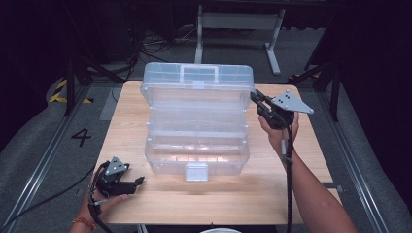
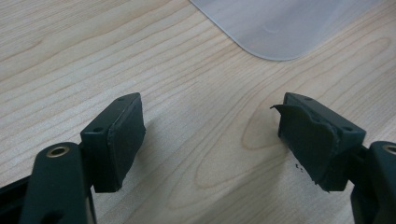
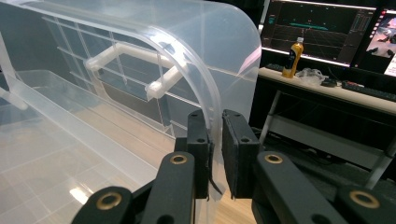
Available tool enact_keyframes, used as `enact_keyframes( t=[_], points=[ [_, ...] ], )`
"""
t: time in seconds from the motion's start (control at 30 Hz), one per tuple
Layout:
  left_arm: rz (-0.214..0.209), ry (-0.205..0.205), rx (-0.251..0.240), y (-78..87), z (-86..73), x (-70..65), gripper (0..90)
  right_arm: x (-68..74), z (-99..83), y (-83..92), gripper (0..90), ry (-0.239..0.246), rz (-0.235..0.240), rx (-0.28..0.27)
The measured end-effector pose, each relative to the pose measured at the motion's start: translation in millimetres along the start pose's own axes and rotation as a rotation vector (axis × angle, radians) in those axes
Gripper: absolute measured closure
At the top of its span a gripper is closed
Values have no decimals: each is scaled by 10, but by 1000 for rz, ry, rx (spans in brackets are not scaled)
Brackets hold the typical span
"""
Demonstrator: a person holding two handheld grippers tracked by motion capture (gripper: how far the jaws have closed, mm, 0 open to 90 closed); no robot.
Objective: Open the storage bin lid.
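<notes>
— Right gripper is pinching the lid's edge, see? Both jaws pressed onto the clear plastic at the lid's right-hand corner, the wall sandwiched between the pads. My guess is the grip keeps the lid standing up so the box stays open.

— And the box itself?

— Big clear tackle-style box, sitting in the middle of the wooden table, lid tilted up and back on the far side. With the lid raised, the stepped trays inside fan out in tiers, which looks like the point of holding it. A latch tab hangs at the front, facing the person.

— What about the other hand?

— Left gripper is low on the table, near the box's front-left corner but apart from it. Its 2 jaws are spread wide with nothing between them, just bare wood. From its own camera the rounded corner of the box sits just ahead. I'd say it's parked there ready to reach in or steady the base.

— Anything on the lid?

— A moulded carry handle, facing away from the person.
</notes>
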State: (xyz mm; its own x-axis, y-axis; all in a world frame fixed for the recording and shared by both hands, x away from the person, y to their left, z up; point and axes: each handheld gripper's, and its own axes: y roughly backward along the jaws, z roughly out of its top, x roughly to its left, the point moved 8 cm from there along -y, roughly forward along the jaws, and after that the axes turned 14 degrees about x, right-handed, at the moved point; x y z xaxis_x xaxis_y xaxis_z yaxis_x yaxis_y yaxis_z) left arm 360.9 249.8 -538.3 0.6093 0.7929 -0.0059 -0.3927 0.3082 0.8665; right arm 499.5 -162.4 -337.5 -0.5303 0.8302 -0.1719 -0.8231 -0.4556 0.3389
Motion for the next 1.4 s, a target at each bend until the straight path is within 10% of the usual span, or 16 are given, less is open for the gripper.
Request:
enact_keyframes(
  t=[1.4],
  points=[
    [-6, -4, 4, -9, 9, -3, 216, -213, 169, -286, 840, -66, 13, 38]
  ],
)
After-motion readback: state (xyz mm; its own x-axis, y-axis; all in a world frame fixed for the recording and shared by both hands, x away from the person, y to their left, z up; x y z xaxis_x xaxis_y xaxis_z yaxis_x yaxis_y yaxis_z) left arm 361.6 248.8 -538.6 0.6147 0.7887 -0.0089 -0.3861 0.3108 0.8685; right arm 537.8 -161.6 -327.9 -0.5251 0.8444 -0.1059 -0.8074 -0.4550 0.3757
